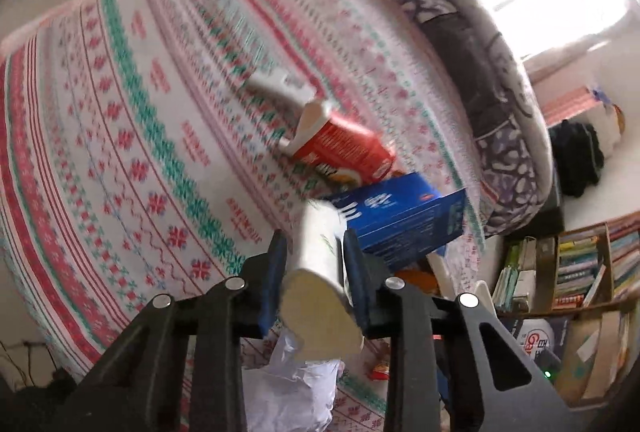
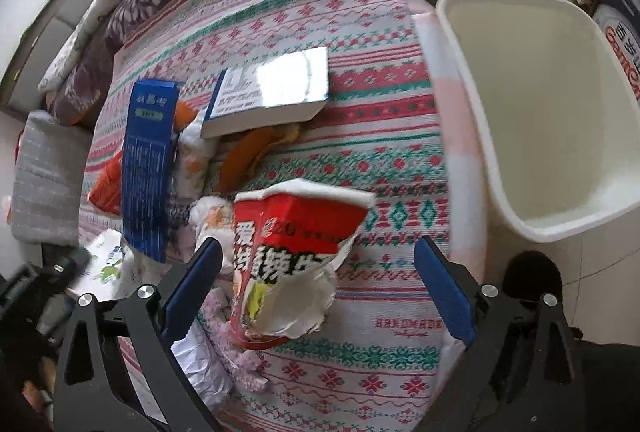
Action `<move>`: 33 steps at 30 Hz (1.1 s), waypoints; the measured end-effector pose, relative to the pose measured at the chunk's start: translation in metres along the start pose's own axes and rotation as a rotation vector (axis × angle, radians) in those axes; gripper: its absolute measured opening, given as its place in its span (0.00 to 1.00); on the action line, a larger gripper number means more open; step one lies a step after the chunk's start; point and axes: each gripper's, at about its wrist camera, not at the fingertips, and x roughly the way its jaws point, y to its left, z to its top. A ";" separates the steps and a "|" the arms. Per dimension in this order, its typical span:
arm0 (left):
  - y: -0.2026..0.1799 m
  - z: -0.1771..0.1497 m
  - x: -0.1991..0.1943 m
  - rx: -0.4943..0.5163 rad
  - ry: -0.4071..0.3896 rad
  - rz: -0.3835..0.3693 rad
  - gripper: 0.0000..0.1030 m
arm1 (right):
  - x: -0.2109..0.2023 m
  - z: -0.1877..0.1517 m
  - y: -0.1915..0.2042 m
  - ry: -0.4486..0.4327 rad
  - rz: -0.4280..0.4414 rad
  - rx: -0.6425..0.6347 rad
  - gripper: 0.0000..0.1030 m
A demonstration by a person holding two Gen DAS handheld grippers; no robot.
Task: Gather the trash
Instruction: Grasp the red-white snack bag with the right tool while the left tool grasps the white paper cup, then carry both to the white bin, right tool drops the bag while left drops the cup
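In the left wrist view my left gripper [image 1: 315,237] is shut on a squashed white paper cup [image 1: 320,296] with green print, held above the patterned cloth [image 1: 120,136]. Just beyond it lie a blue box [image 1: 404,220] and a red carton [image 1: 344,148]. In the right wrist view my right gripper [image 2: 318,243] stands open over a torn red snack packet [image 2: 292,244]. The packet lies between the blue pads [image 2: 444,292], which do not touch it. The blue box [image 2: 146,168] and the cup [image 2: 104,264] show at the left there.
A white bin [image 2: 560,224] stands open beside the cloth's right edge. On the cloth lie a thick book [image 2: 272,92], orange peel [image 2: 248,152] and crumpled white paper [image 1: 292,384]. Dark bedding [image 1: 480,72] borders the cloth. Bookshelves [image 1: 580,264] stand at the lower right.
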 end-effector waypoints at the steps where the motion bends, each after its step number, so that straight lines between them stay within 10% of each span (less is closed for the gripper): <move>1: -0.001 0.001 -0.005 0.016 -0.015 0.002 0.28 | 0.003 0.000 0.004 0.002 -0.008 -0.021 0.84; 9: -0.011 -0.002 -0.022 0.139 -0.079 0.025 0.25 | 0.011 -0.001 0.020 0.033 -0.009 -0.111 0.39; 33: -0.067 -0.030 -0.036 0.382 -0.268 0.064 0.23 | -0.084 0.006 0.026 -0.395 0.007 -0.314 0.36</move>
